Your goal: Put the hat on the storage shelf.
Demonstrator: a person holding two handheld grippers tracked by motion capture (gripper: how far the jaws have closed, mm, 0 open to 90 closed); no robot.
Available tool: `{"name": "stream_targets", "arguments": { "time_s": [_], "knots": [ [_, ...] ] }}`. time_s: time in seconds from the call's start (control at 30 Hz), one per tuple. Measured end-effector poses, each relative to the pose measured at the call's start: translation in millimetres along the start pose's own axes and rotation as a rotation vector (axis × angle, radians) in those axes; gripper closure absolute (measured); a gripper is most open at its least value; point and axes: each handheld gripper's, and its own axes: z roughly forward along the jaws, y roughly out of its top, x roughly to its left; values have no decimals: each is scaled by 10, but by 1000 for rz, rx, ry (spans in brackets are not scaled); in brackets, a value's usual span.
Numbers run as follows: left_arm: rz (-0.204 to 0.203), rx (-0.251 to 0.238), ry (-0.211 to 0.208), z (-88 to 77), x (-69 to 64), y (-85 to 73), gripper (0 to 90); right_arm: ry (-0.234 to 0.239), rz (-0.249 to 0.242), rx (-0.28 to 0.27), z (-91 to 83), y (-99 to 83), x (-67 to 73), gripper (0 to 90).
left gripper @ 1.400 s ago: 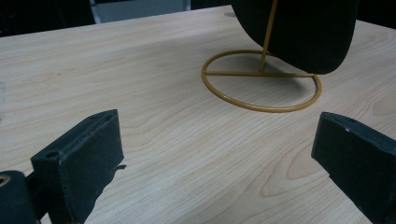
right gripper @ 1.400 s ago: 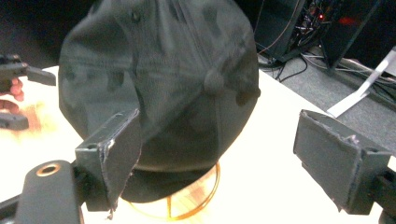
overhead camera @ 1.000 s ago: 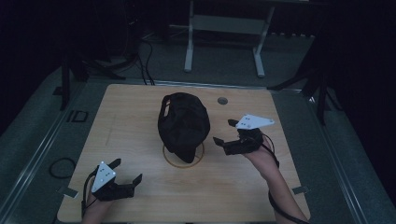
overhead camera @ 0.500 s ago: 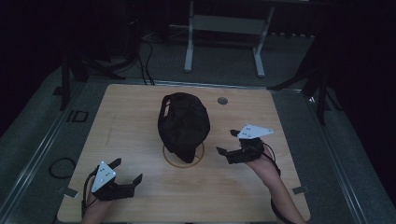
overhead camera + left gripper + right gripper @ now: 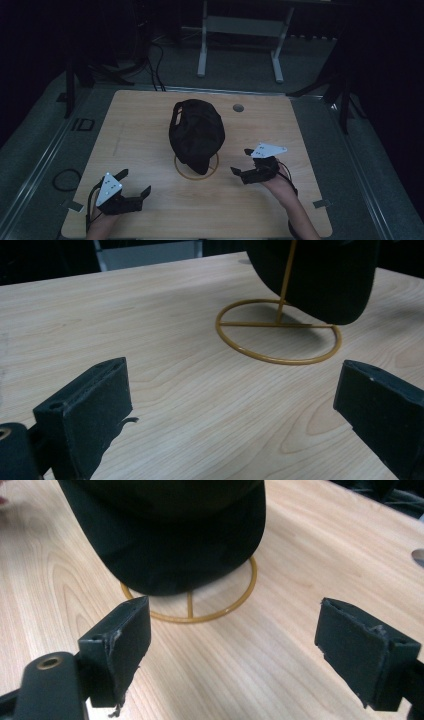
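Hat (image 5: 196,132) sits on its gold stand (image 5: 196,169) mid-frame. My right claw (image 5: 242,162) waits wide apart just right of it; my left claw (image 5: 135,183), lower left, gapes too.

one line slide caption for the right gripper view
Open hand-held gripper faces a black cap on its gold wire stand.
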Motion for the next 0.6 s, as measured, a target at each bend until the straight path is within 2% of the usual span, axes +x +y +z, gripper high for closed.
{"name": "stream_targets", "arguments": {
  "time_s": [0.23,0.43,0.6],
  "knots": [
    [2,-4,4,-9,5,4,25,-3,16,1,44,-121,-4,153],
    [0,-1,2,-4,3,2,25,-3,50,-6,63,-237,-46,153],
    [-3,-2,-1,-3,0,1,25,-6,62,9,86,-336,-82,152]
  ]
}}
